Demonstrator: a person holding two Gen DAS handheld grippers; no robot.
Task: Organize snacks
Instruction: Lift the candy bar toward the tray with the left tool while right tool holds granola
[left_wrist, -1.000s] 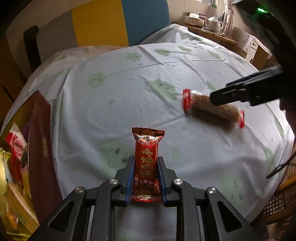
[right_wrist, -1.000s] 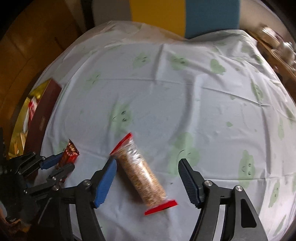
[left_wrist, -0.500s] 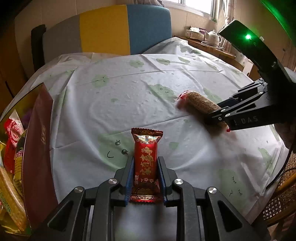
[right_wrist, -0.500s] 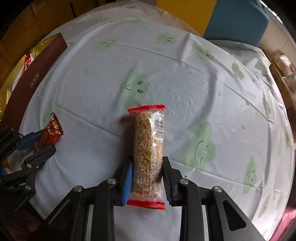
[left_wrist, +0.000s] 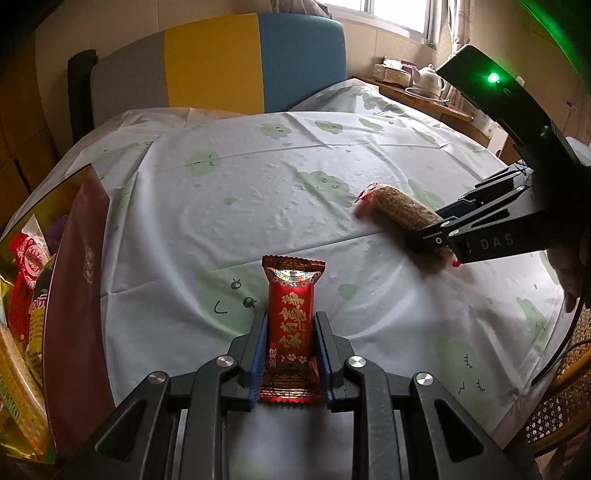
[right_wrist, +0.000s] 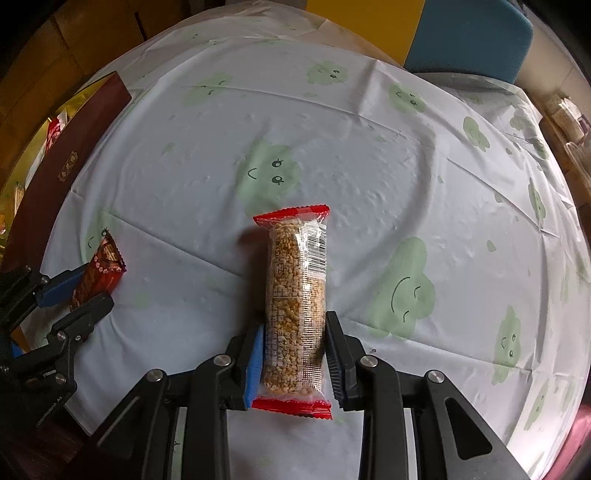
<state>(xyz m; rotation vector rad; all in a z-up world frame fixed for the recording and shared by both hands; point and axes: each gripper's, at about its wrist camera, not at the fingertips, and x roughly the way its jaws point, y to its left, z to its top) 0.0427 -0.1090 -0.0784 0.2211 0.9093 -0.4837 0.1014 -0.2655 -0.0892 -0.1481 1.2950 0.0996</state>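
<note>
Since a second ago, the right gripper (right_wrist: 293, 352) is closing onto the grain bar (right_wrist: 297, 295), right of the snack box (left_wrist: 79, 295) on the worktop (left_wrist: 258, 192). Nearer the box, the left gripper (left_wrist: 290, 350) is pinching the red packet (left_wrist: 290, 325). Both pickups seem done; next comes carrying them boxward.

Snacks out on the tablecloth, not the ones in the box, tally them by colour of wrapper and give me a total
Red foil wrapper: 1, the red snack pack, clamped in the left gripper.
Clear wrapper with red ends: 1, the grain bar, clamped in the right gripper.
Total: 2, both on the tablecloth.
</note>
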